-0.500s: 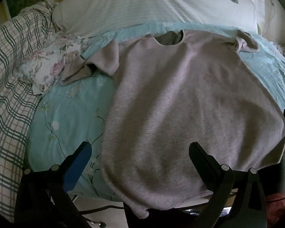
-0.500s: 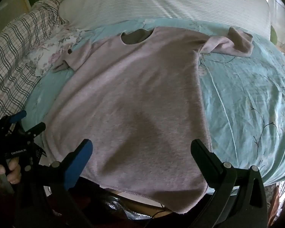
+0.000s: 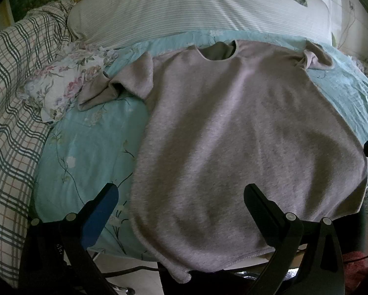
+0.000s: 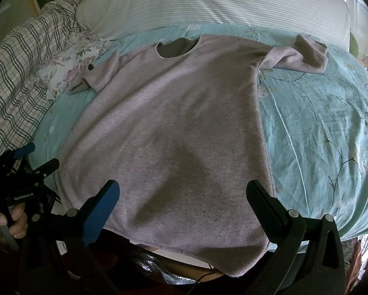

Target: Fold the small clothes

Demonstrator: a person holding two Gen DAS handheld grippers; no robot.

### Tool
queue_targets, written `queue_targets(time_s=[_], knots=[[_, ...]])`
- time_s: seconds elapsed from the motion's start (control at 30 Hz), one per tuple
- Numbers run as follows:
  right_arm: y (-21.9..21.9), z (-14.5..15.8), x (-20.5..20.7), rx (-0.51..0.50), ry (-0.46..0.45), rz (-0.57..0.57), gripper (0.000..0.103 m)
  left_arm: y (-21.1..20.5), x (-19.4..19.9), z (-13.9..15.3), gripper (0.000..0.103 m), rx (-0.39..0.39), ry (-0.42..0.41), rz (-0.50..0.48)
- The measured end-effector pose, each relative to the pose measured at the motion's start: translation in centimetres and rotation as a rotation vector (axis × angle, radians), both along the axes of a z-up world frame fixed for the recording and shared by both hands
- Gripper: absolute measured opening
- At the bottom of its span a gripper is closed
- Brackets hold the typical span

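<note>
A grey short-sleeved shirt [image 3: 233, 135] [image 4: 174, 127] lies spread flat on the bed, neck hole at the far end, hem hanging over the near edge. Both sleeves are crumpled. My left gripper [image 3: 180, 195] hovers open above the shirt's lower left part, nothing between its fingers. My right gripper [image 4: 182, 191] hovers open above the lower right part of the shirt, also empty. The left gripper [image 4: 40, 158] shows at the left edge of the right wrist view, held by a hand.
The bed has a light blue floral cover [image 4: 319, 135]. A white striped pillow [image 3: 196, 12] lies at the far end. A checked blanket [image 3: 9, 113] and a floral cloth [image 3: 61, 83] sit on the left. The floor lies below the near edge.
</note>
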State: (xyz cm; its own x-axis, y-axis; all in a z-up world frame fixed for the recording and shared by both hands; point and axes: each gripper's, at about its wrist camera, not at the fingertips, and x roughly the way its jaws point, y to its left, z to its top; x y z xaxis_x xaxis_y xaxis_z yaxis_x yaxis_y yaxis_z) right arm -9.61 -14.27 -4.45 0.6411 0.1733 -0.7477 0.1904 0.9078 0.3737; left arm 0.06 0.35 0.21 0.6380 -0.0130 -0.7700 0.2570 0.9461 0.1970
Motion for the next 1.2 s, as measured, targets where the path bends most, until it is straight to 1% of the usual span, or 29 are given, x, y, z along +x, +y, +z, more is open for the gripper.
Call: queue_targets(time_s=[0.33, 0.7, 0.77, 0.8, 0.9, 0.93, 0.97, 1.1, 1.2], knots=[[-0.1, 0.2, 0.3, 0.004, 0.002, 0.001, 0.103, -0.4, 0.2, -0.1, 0.102, -0.001, -0.007, -0.004], [0.1, 0.2, 0.7, 0.012, 0.006, -0.005, 0.103, -0.5, 0.7, -0.4, 0.102, -0.034, -0.019, -0.007], [-0.1, 0.1, 1.0, 0.018, 0.007, -0.011, 0.103, -0.4, 0.9, -0.4, 0.102, -0.055, -0.015, -0.006], [-0.3, 0.0, 1.2, 0.023, 0.008, -0.015, 0.103, -0.4, 0.9, -0.5, 0.102, -0.061, -0.013, -0.005], [-1.5, -0.3, 1.7, 0.044, 0.010, -0.028, 0.103, -0.7, 1.3, -0.7, 0.102, -0.048, -0.016, -0.007], [-1.9, -0.3, 2.0, 0.050, 0.009, -0.036, 0.103, -0.8, 1.5, -0.8, 0.102, -0.024, -0.019, -0.009], [-2.6, -0.4, 2.1, 0.056, 0.007, -0.042, 0.103, -0.9, 1.8, -0.8, 0.102, -0.019, -0.020, -0.011], [-4.7, -0.4, 3.0, 0.067, -0.003, -0.073, 0.103, -1.0, 2.9, -1.0, 0.102, -0.055, 0.009, -0.003], [-6.6, -0.6, 3.7, 0.079, -0.012, -0.102, 0.103, -1.0, 4.1, -0.9, 0.102, -0.058, 0.002, 0.010]])
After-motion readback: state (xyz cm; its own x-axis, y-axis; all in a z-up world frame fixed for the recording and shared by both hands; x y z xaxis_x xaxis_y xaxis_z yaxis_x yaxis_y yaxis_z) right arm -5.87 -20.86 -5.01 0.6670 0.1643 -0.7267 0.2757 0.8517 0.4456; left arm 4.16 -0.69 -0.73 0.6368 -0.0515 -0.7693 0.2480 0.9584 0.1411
